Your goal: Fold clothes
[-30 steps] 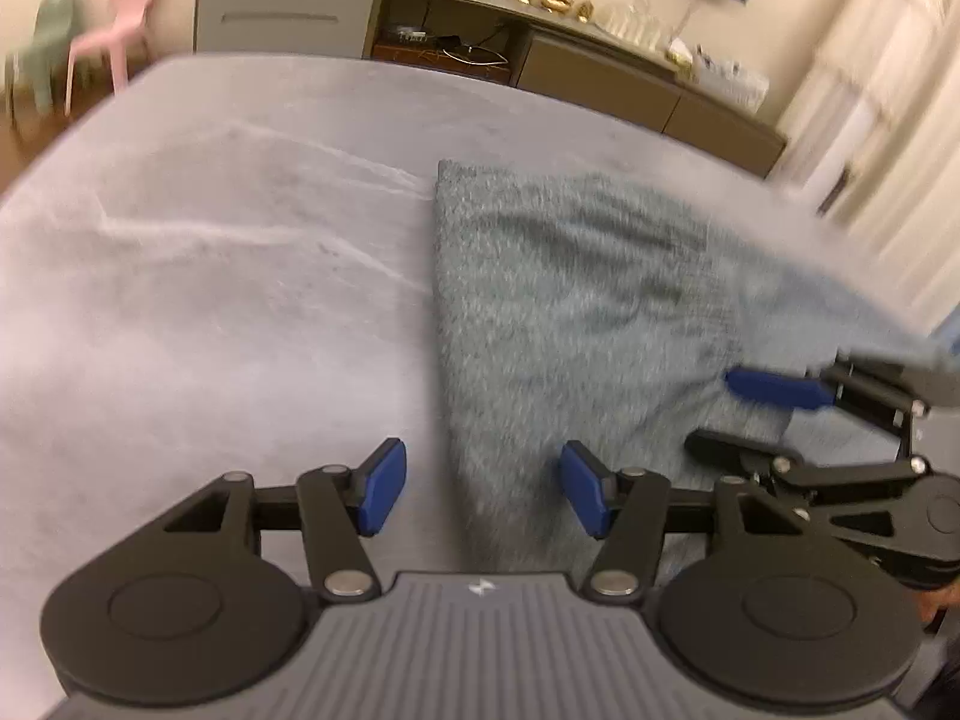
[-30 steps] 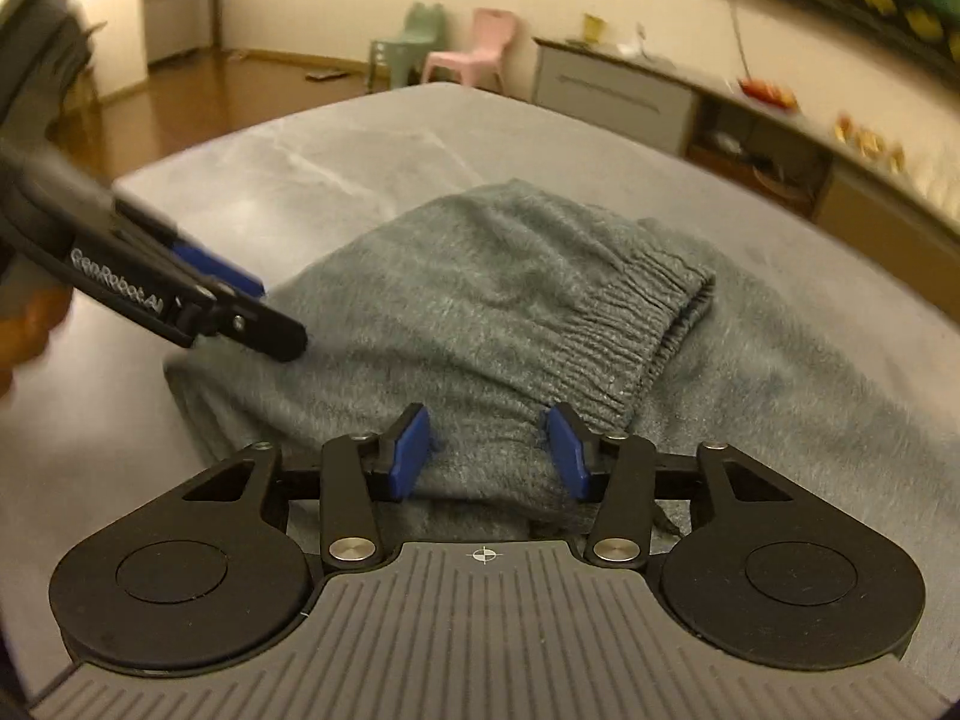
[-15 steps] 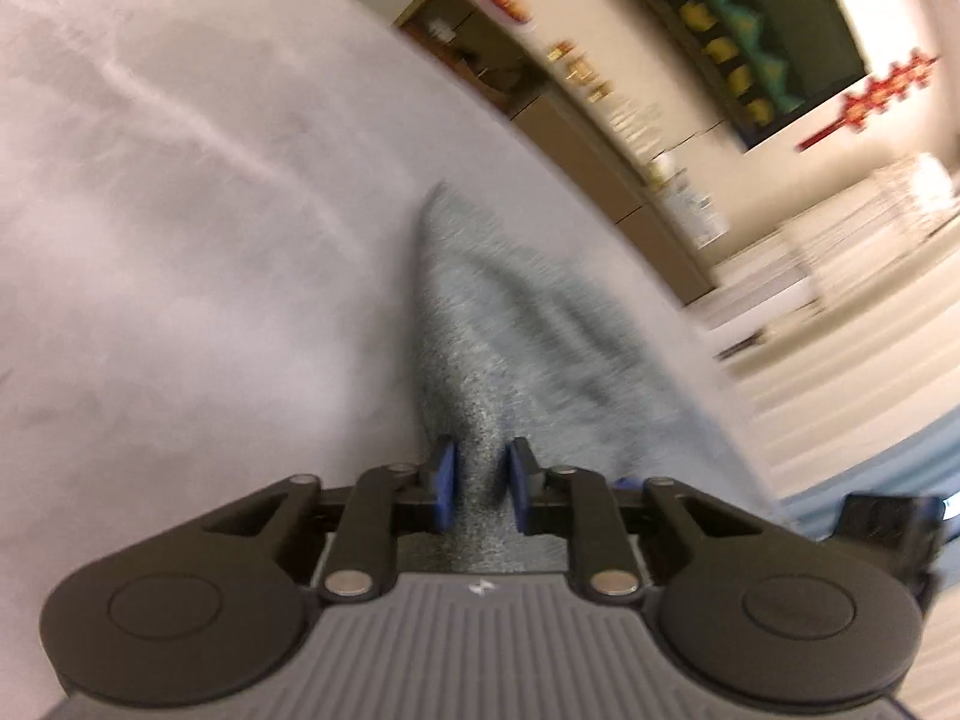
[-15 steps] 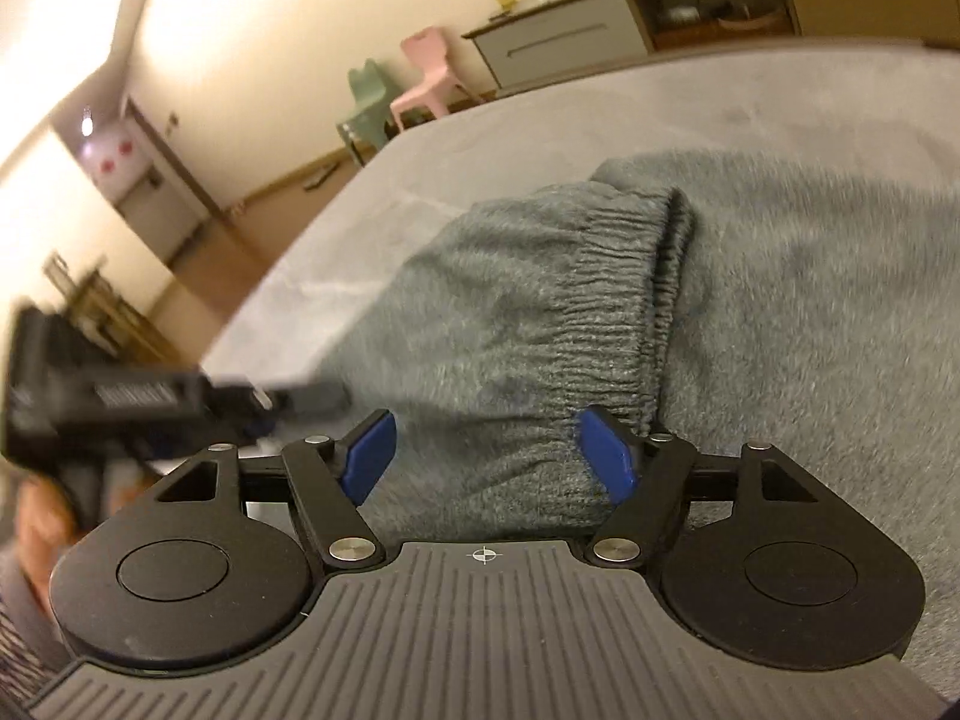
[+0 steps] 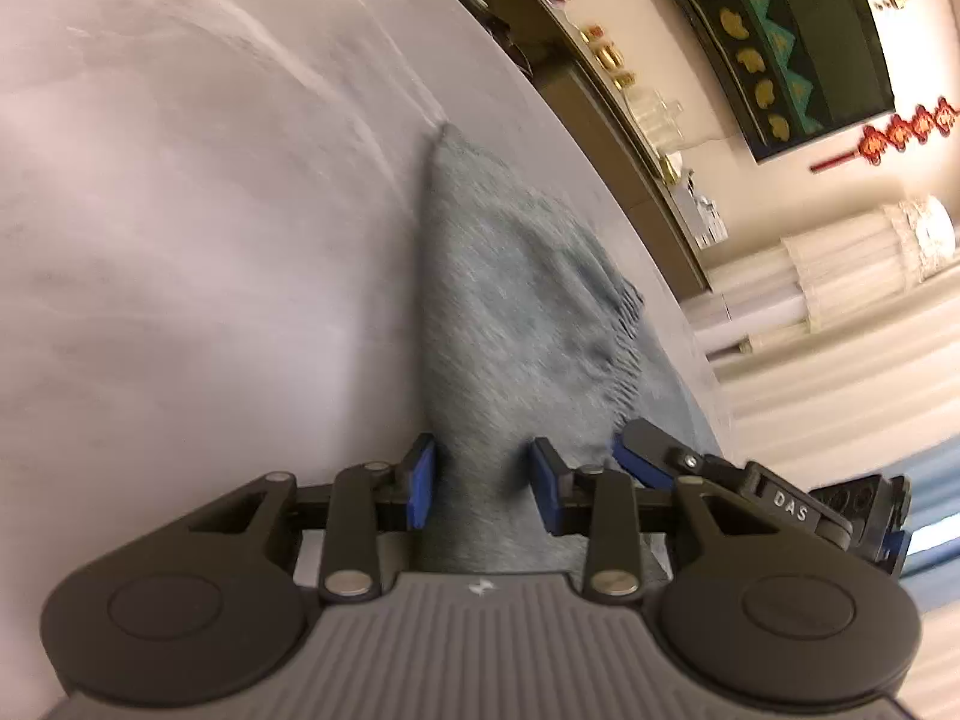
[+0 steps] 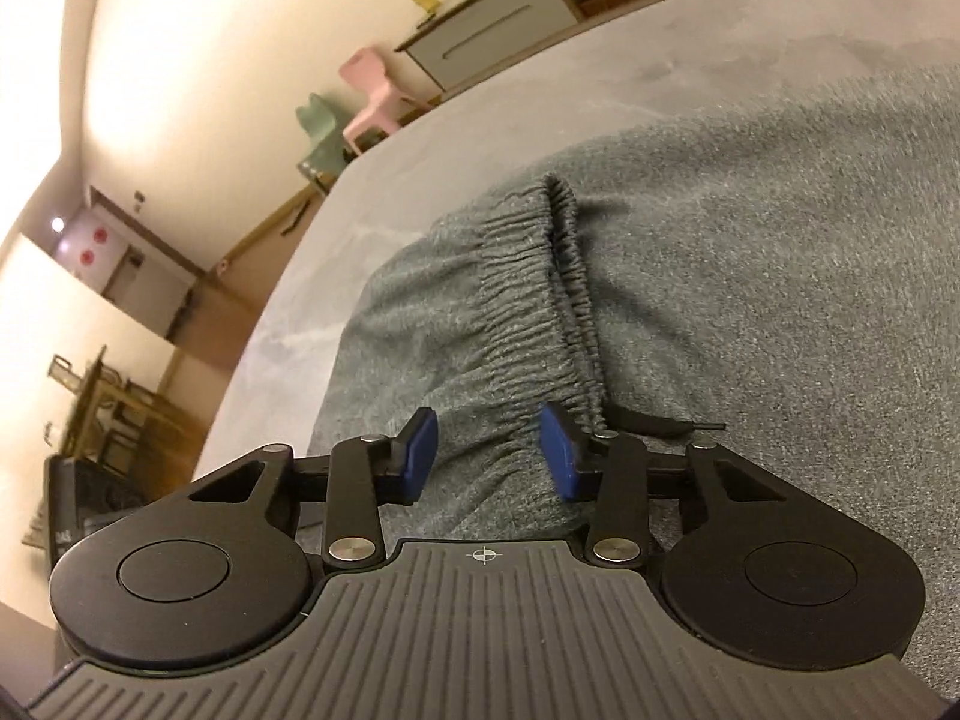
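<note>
While the wide, pale grey, marble-patterned tabletop (image 5: 180, 252) fills most of both views, the grey knitted fleece trousers (image 6: 750, 276) are seen lying flat on it, partly folded, with the upper layer's long axis running from the near edge away towards the far side. In the right wrist view the gathered elastic waistband (image 6: 534, 312) is found directly ahead, stretching from just between the jaws to the far left, and a dark drawstring end (image 6: 660, 423) lies just right of it. The right gripper (image 6: 489, 459) is set astride the near end of that waistband; its jaws are closing, with cloth bulging between the blue pads, though a firm pinch cannot be confirmed. In the left wrist view the left gripper (image 5: 483, 489) is placed over the near left edge of the same folded layer, which narrows to a point at the far end; its jaws are opening, with fabric between them and the left pad at the cloth's edge. The right gripper is glimpsed just right of the left one, so both are judged equally near the hem that any coming fold would lift
</note>
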{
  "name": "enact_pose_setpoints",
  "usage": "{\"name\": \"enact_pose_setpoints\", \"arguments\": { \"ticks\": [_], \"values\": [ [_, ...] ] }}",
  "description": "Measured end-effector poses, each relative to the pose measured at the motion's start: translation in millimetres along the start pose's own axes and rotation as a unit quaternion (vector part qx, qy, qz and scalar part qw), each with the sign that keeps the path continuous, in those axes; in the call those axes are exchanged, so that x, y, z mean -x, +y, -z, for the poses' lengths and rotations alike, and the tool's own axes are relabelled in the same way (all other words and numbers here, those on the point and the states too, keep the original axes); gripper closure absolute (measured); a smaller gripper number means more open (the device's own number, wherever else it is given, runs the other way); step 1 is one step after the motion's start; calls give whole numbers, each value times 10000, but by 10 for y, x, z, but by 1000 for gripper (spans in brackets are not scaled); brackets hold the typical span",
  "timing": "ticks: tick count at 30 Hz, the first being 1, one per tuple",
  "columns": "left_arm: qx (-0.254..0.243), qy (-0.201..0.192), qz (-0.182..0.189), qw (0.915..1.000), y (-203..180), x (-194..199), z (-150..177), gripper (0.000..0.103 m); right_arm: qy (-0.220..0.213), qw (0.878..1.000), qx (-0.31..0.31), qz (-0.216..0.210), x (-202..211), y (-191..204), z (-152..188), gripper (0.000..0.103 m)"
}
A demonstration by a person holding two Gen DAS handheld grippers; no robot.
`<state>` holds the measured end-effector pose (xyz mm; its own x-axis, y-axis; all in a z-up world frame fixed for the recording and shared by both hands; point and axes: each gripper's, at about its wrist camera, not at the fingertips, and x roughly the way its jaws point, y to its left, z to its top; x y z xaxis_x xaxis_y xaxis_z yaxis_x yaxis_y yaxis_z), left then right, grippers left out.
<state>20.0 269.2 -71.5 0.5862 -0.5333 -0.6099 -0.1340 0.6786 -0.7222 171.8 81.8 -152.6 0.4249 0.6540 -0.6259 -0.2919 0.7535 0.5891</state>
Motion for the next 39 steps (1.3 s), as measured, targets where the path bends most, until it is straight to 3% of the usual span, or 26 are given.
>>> {"name": "enact_pose_setpoints", "arguments": {
  "ticks": [1,2,4,7,9,11,13,16,19,20,21,22,23,26,29,31,35,37,39],
  "values": [
    [-264,-62,-167,9995,-87,-24,20,72,10,10000,59,54,16,-14,18,62],
    [-484,-179,-331,9981,-153,-32,35,89,22,9998,149,131,15,12,28,61],
    [-677,-451,-474,9956,-246,9,57,91,106,9985,427,333,-4,117,45,60],
    [-877,-761,-617,9913,-359,108,86,91,439,9923,1014,565,31,405,42,42],
    [-1026,-863,-746,9882,-415,157,109,92,242,9854,1549,661,125,758,-54,39],
    [-1264,-935,-919,9833,-482,194,162,92,-42,9771,2012,697,217,1129,-179,13],
    [-1491,-986,-1073,9780,-566,178,214,92,-18,9629,2547,886,155,1534,-254,9],
    [-1806,-1035,-1174,9710,-694,166,294,92,733,9284,3394,1324,-365,2017,-254,9],
    [-1907,-1048,-1122,9696,-718,203,342,92,1369,8781,4062,2127,-880,2142,-168,15],
    [-1903,-1041,-1103,9699,-712,210,350,92,1572,8578,4265,2399,-1050,2172,-137,23],
    [-1883,-1034,-1085,9706,-712,218,351,92,1779,8463,4301,2591,-1176,2142,-119,30],
    [-1861,-1031,-1064,9713,-723,235,351,92,1966,8414,4239,2716,-1235,2071,-96,57],
    [-1839,-1029,-1043,9720,-734,252,351,92,2065,8421,4148,2760,-1246,2007,-102,75],
    [-1810,-1045,-955,9732,-795,311,365,92,1697,8645,4020,2496,-937,1992,-167,96],
    [-2018,-1218,-617,9699,-1033,418,464,92,976,8993,3760,2007,-352,1961,-255,98],
    [-2275,-1287,-147,9651,-1270,440,593,91,480,9270,3342,1636,249,1788,-358,98],
    [-2592,-939,1241,9532,-1648,327,834,84,-153,9646,2239,1388,1335,920,-525,98],
    [-2692,-974,1499,9464,-1747,276,877,83,-217,9755,1621,1470,1684,268,-503,98],
    [-2714,-998,1361,9476,-1766,158,841,81,-148,9834,986,1515,1864,-396,-419,98]
  ]
}}
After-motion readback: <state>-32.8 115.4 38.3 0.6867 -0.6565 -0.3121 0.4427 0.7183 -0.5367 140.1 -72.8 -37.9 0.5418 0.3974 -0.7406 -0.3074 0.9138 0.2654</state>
